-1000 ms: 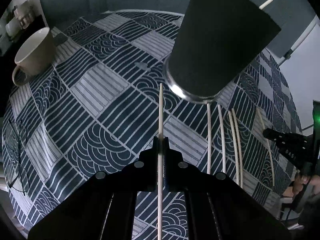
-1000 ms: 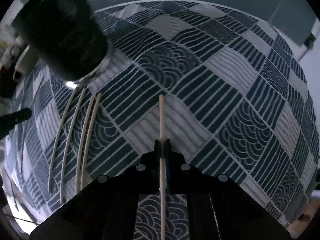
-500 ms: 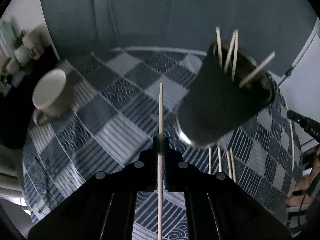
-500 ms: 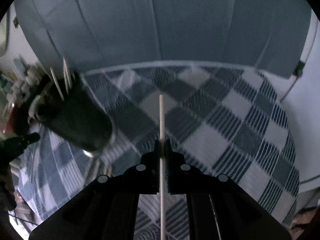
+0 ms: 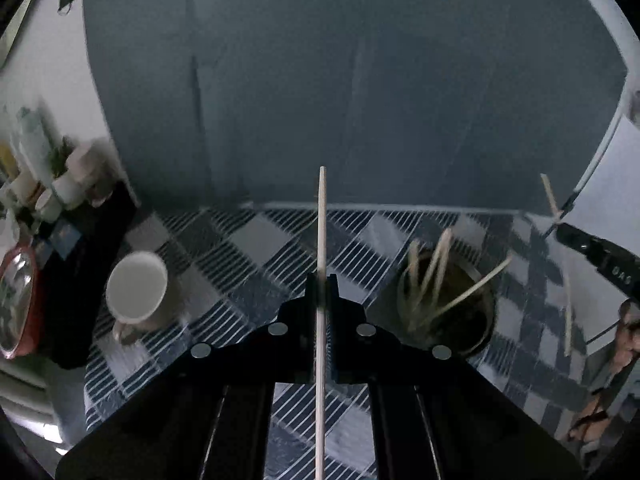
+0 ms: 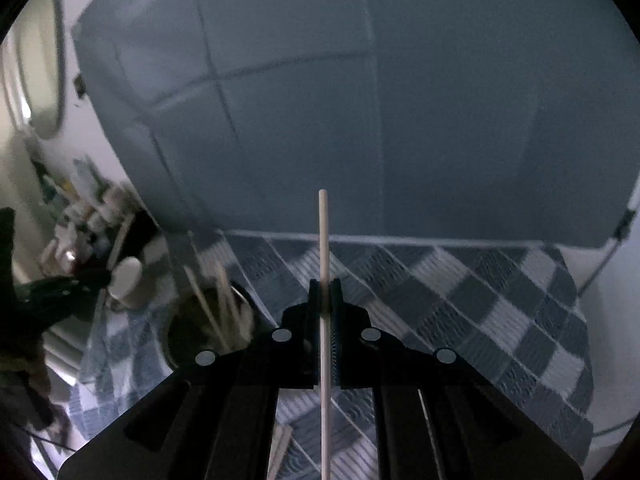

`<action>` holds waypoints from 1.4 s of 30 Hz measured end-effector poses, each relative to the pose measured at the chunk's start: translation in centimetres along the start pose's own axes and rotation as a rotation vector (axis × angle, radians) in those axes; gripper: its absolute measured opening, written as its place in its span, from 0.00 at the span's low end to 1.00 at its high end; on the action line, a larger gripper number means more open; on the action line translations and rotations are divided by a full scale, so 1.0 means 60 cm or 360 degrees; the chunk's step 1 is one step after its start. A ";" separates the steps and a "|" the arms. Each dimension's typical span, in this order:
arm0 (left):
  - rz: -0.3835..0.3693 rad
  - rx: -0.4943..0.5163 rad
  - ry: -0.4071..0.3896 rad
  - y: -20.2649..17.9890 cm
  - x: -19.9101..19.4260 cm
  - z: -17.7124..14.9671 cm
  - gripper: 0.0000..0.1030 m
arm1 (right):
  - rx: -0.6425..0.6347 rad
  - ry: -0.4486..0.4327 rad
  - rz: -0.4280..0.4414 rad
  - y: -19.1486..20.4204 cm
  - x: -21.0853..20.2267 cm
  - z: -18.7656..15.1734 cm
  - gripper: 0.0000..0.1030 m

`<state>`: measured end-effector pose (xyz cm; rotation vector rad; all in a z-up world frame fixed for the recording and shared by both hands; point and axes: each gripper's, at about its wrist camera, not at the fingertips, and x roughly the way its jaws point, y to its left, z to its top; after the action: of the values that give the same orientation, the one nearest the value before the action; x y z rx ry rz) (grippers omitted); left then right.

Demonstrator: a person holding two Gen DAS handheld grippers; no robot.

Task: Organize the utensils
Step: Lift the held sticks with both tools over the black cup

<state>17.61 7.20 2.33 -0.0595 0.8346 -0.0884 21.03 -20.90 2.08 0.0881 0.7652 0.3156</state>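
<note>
- Left black two-finger gripper: jaws clamped on a pale, thin wooden chopstick; stick runs straight along the fingers, tip well past them, held above the table
- Right black two-finger gripper: jaws likewise clamped on a second pale wooden chopstick, stick centred, tip projecting forward, clear of the cloth
- Just right of the left fingers, seen from above: dark round holder cup with a metal rim, upright on the cloth, several pale chopsticks standing in it and leaning outward
- Same holder visible in the right view, lower left, blurred
- Further right on the cloth: one loose pale chopstick lying flat, apart from the holder
- Left of the left gripper: white ceramic mug standing near the table edge, well apart from the holder
- Underneath all: navy-and-white patchwork tablecloth
- Far side: grey-blue backdrop panel behind the table edge
- Far left: cluttered shelf of small jars, blurred
</note>
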 end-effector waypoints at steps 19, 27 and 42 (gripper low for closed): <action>-0.0369 -0.0047 -0.0434 -0.080 0.019 0.061 0.05 | -0.0007 -0.0344 0.0462 0.090 0.053 0.058 0.05; -0.0446 -0.0100 -0.0483 -0.069 0.065 0.046 0.05 | 0.0017 -0.0400 0.0479 0.085 0.091 0.026 0.05; -0.0419 -0.0012 -0.0442 -0.075 0.098 -0.020 0.05 | 0.0001 -0.0378 0.0485 0.073 0.116 -0.055 0.05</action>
<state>20.40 2.12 -2.43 -0.1844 0.5463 -0.3178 22.35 -14.66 -4.11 0.2400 0.5146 0.5837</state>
